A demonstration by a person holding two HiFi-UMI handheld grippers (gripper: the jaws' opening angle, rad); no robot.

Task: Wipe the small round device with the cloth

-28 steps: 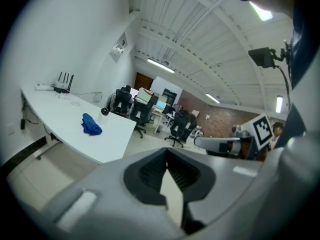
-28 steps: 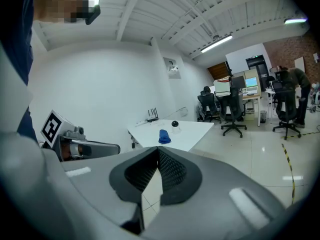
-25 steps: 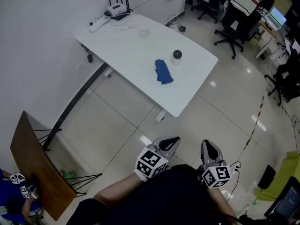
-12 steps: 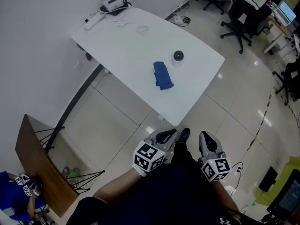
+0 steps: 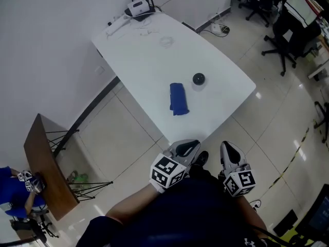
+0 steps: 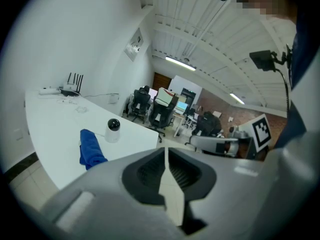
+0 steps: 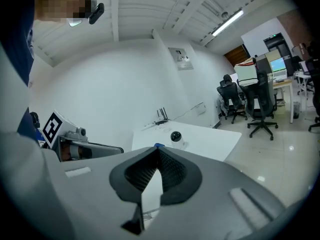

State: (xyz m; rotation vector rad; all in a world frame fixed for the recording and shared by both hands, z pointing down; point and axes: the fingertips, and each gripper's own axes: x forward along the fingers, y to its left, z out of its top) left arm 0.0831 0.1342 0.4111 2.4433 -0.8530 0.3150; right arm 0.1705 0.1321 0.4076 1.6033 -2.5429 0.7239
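Observation:
The small round device, black on top of a white body, stands on the white table near its right edge. The folded blue cloth lies just left of it. Both grippers hang over the floor just short of the table's near corner, away from both objects. My left gripper has just been opening by a sliver; its tips still look together with nothing between them. My right gripper is shut and empty. The left gripper view looks past its jaws at the cloth and device. The right gripper view shows the device.
A router, a power strip and a coiled cable sit at the table's far end by the wall. A wooden board on a black stand is at the left. Office chairs fill the far right.
The table has come closer in the head view. Both grippers have moved forward together and now sit just before its near corner. Cloth and device have not moved on the table.

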